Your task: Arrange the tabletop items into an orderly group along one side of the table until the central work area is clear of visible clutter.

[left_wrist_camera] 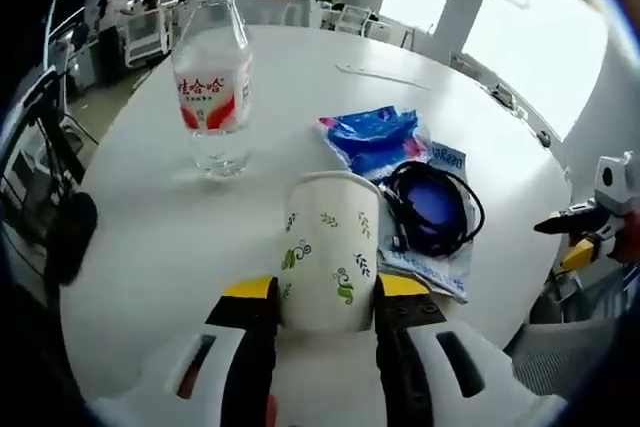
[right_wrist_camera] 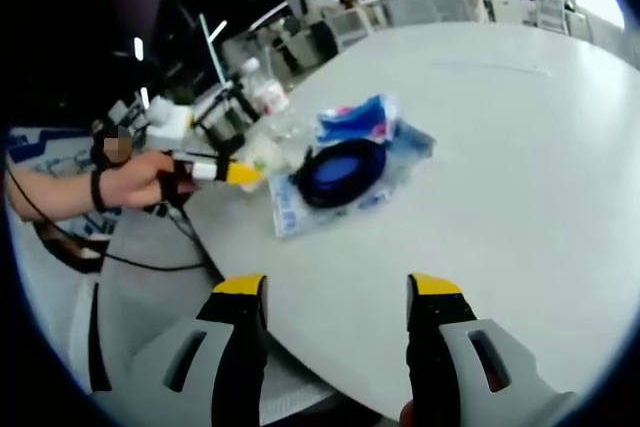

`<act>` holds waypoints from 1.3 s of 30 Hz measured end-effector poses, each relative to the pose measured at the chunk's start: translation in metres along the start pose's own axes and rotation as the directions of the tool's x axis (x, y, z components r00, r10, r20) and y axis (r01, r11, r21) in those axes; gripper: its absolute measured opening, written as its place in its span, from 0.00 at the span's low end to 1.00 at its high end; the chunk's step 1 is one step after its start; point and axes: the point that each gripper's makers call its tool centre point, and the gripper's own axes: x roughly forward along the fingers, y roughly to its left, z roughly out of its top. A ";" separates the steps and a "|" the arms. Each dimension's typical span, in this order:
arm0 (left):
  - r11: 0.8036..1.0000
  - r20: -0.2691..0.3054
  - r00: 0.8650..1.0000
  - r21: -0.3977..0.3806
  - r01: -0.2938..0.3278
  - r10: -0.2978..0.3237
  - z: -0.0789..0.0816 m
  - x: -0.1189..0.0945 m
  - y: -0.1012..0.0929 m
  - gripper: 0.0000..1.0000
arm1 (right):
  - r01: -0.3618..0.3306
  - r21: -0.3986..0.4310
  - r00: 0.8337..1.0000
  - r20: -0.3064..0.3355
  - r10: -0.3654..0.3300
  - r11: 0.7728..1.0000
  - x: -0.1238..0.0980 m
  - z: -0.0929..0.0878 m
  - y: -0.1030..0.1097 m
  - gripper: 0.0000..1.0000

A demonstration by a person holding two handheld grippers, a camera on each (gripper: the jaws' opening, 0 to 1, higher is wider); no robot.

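In the left gripper view, the left tool [left_wrist_camera: 328,297] has its two yellow-tipped jaws pressed against either side of a paper cup [left_wrist_camera: 329,249], clamped on its lower half. The cup is white with a green and blue leaf pattern, stands upright on the round white bench [left_wrist_camera: 150,227], and its inside cannot be seen from this angle.

Beyond the cup and to its left stands a clear plastic bottle [left_wrist_camera: 213,82] with a red and white label. It is upright, capped, and looks almost empty, with at most a little clear liquid at the bottom. To the right of the cup lies a flat blue and white packet [left_wrist_camera: 440,247], and on top of it rests a coiled black cable [left_wrist_camera: 432,209] around a dark blue round shape. Just behind that lies a crumpled blue wrapper [left_wrist_camera: 375,137], touching the flat packet. The right tool [left_wrist_camera: 585,232] shows at the right edge of this view, off the rim of the bench.

In the right gripper view, the right tool [right_wrist_camera: 337,292] hangs over the near rim of the bench [right_wrist_camera: 500,147] with its jaws wide apart and nothing between them. Across the bench, a hand [right_wrist_camera: 140,179] holds the left tool [right_wrist_camera: 240,172] at the far rim, next to the packet [right_wrist_camera: 300,209], cable [right_wrist_camera: 340,169] and wrapper [right_wrist_camera: 355,119]. The bottle [right_wrist_camera: 268,97] stands behind them, small and blurred.
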 end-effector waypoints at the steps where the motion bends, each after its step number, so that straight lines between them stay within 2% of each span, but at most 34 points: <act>1: 1.000 0.003 1.000 -0.006 -0.003 0.003 -0.002 -0.003 0.001 0.37 | -0.003 -0.002 1.000 0.001 0.003 1.000 0.001 0.001 0.001 0.54; 11: 0.999 0.011 1.000 -0.047 -0.013 0.013 -0.028 -0.025 0.000 0.37 | -0.040 -0.034 0.999 0.000 0.040 0.999 0.009 0.006 0.012 0.54; 17: 0.997 0.032 0.999 -0.071 -0.014 0.016 -0.034 -0.037 -0.006 0.37 | -0.080 -0.089 0.996 -0.030 0.078 0.993 0.013 0.006 0.022 0.53; 21: 0.998 0.045 0.999 -0.058 -0.009 0.011 -0.033 -0.043 -0.012 0.37 | -0.096 -0.124 0.995 -0.047 0.091 0.988 0.014 0.007 0.025 0.53; 27: 0.999 0.081 0.997 -0.045 -0.004 0.007 -0.024 -0.050 -0.019 0.37 | -0.121 -0.138 0.992 -0.036 0.117 0.983 0.014 0.016 0.032 0.52; 35: 0.999 0.091 0.996 0.036 0.017 -0.020 -0.015 -0.055 -0.035 0.37 | -0.149 -0.166 0.989 -0.038 0.145 0.975 0.017 0.021 0.043 0.52; 39: 0.994 0.077 0.996 0.103 0.038 -0.047 -0.014 -0.054 -0.049 0.37 | -0.167 -0.168 0.986 -0.029 0.164 0.971 0.018 0.024 0.050 0.51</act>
